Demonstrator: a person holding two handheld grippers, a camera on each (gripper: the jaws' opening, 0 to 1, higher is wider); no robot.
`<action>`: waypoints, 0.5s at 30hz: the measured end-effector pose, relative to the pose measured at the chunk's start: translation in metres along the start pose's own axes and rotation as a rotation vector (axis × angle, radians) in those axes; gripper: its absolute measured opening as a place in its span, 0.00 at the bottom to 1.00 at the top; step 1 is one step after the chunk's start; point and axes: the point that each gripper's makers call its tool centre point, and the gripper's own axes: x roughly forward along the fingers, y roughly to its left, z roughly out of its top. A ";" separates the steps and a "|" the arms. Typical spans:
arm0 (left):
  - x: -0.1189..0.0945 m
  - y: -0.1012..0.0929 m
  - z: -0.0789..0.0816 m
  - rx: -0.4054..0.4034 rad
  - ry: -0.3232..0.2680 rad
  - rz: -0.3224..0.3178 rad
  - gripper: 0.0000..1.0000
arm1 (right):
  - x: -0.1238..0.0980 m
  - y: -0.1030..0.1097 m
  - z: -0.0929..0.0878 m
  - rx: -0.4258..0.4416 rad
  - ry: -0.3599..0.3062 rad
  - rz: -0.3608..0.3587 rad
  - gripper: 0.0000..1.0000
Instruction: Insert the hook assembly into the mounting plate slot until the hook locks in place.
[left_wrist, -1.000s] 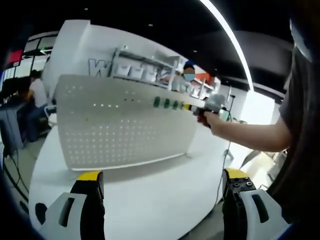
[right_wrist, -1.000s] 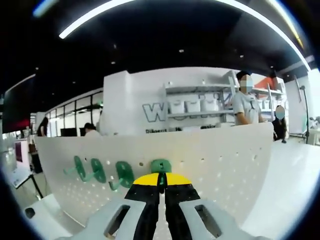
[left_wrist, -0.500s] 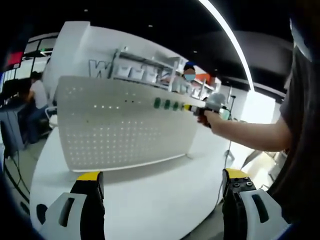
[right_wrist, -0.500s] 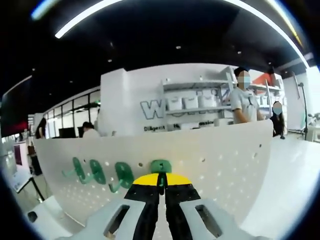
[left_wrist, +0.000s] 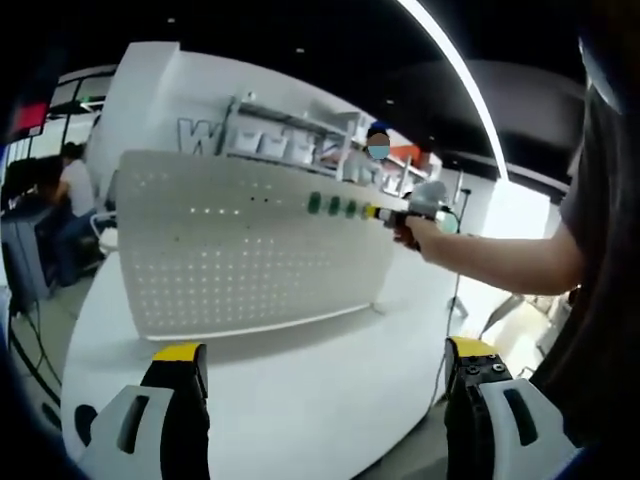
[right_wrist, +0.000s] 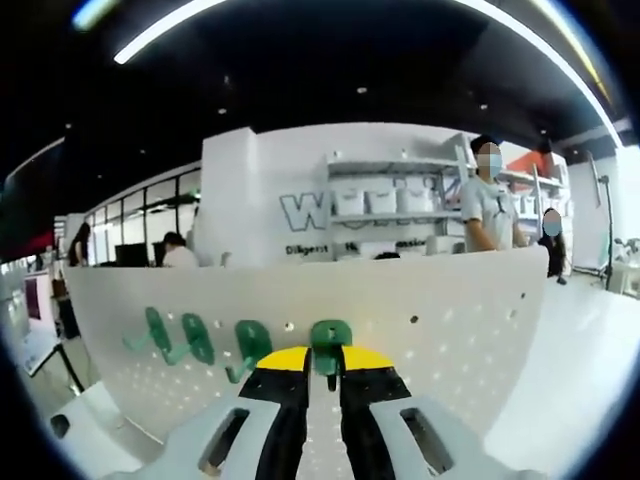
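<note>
A white pegboard mounting plate (left_wrist: 250, 260) (right_wrist: 450, 310) stands upright on the white table (left_wrist: 300, 400). Three green hooks (right_wrist: 157, 330) (right_wrist: 197, 338) (right_wrist: 250, 345) hang in a row on it. A further green hook (right_wrist: 328, 340) sits against the board just right of them, its stem between the yellow tips of my right gripper (right_wrist: 324, 365), whose jaws stand a little apart around it. In the left gripper view the right gripper (left_wrist: 385, 213), held by a hand (left_wrist: 410, 232), meets the board's upper right beside the hooks (left_wrist: 333, 206). My left gripper (left_wrist: 325, 375) hangs wide open over the table.
People stand behind the pegboard (right_wrist: 490, 210), and one is seated at the far left (left_wrist: 70, 190). A wall with shelves and white bins (right_wrist: 385, 205) runs behind. The person's forearm (left_wrist: 500, 265) reaches in from the right. The table's rounded edge drops off at the lower left.
My right gripper's jaws have parted slightly; half a second ago they were pressed together on the hook's stem. The hook now looks closer and set against the board. The left gripper is unchanged.
</note>
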 end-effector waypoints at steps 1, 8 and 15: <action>0.000 0.001 -0.001 0.001 0.003 -0.005 1.00 | 0.000 -0.001 0.002 0.003 -0.003 -0.006 0.12; 0.001 0.007 -0.001 0.026 0.008 -0.030 1.00 | -0.009 -0.003 0.008 -0.013 -0.018 -0.033 0.19; 0.005 0.002 -0.003 0.048 0.019 -0.057 1.00 | -0.027 -0.003 0.011 -0.040 -0.020 -0.009 0.23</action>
